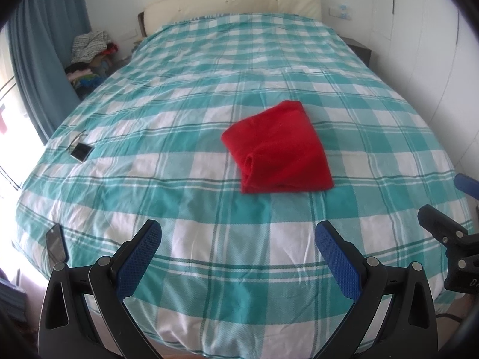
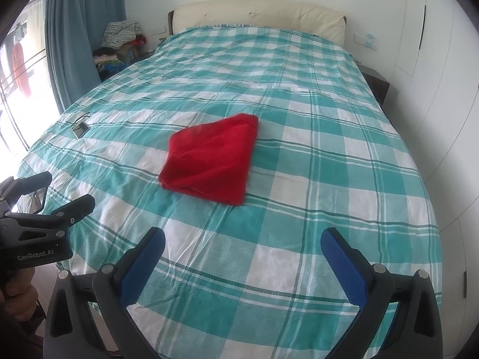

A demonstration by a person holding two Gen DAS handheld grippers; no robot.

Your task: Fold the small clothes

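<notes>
Red cloth [image 1: 277, 149] [image 2: 211, 159] folded, lying mid-bed on teal-and-white checked bedspread [image 1: 209, 269] [image 2: 299, 179]. Left wrist view alone shows dark phone [image 1: 56, 243] at near left bed edge; right wrist view alone shows red garment [image 2: 20, 68] hanging at window. Both show small black device [image 1: 80, 151] [image 2: 80, 129] with cable near left edge. Left gripper [image 1: 238, 239] [image 2: 57, 193] jaws spread wide, empty, touching nothing. Right gripper [image 2: 243, 246] [image 1: 446, 209] likewise wide apart, empty. Both well short of cloth; bare bedspread all round cloth, clothes pile [image 1: 89, 56] [image 2: 119, 45] beyond far left corner.
</notes>
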